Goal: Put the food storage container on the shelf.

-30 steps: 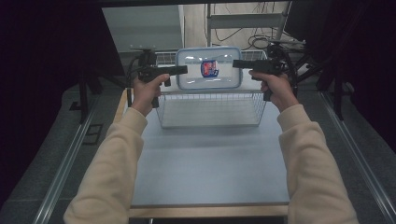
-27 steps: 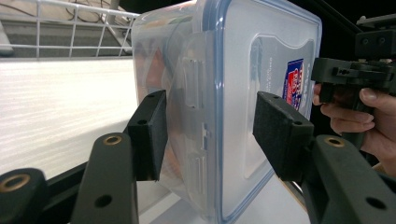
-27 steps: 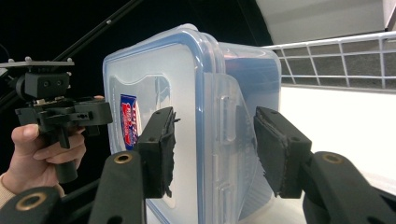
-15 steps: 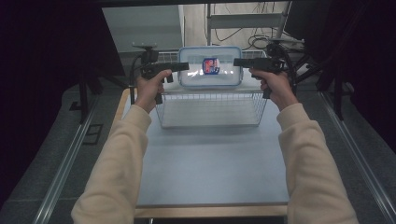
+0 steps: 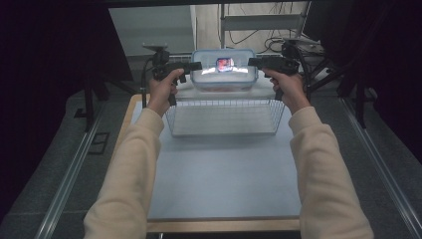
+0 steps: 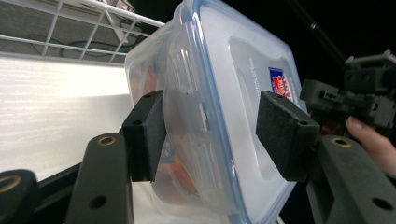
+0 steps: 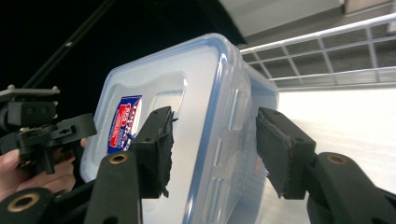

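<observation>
Sleeves of pale cream cloth reach forward past the white wire basket [image 5: 225,117]. Beyond it, the left gripper [image 5: 195,66] and right gripper [image 5: 253,61] pinch the ends of a clear plastic box with a blue-edged lid [image 5: 224,69], raised level, so it cannot tip. Both sets of jaws have just been opening a little.

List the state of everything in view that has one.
container: lid on, between both grippers, beyond the basket.
wire basket: upright, empty.
left hand-held gripper: jaws astride the container's end, just been opening; grip unclear.
right hand-held gripper: jaws astride the other end, just been opening; grip unclear.
</observation>
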Available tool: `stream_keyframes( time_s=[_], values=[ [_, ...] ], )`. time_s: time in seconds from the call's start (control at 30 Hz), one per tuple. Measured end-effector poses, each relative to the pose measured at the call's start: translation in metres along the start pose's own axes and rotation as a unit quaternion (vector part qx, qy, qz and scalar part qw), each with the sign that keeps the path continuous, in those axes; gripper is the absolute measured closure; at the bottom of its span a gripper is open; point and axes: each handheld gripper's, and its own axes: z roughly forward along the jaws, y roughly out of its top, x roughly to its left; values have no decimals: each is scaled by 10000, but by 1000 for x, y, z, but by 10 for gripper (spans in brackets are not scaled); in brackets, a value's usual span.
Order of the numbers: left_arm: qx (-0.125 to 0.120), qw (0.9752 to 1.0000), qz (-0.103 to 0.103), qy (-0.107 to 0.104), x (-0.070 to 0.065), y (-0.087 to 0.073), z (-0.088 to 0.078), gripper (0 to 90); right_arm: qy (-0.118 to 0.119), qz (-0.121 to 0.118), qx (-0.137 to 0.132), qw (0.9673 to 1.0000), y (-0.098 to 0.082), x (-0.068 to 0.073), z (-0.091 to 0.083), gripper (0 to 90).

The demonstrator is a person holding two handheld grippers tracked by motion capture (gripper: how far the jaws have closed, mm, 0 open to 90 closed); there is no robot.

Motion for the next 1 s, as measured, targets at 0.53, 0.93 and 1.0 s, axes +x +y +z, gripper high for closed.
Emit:
stream_keyframes(
  time_s=[0.53, 0.93, 1.0],
  values=[
    [-320, 9982, 295, 412, -2, -2, 0, 399, -516, -98, -295, 9982, -11, 8, 1, 383],
    [-391, 9925, 1035, 512, -33, -36, -47, 378, -385, -1245, -337, 9909, -42, 17, -49, 311],
    [-379, 9926, 1043, 496, -34, -42, -51, 378, -375, -1350, -312, 9896, -48, 17, -52, 305]
  ],
)
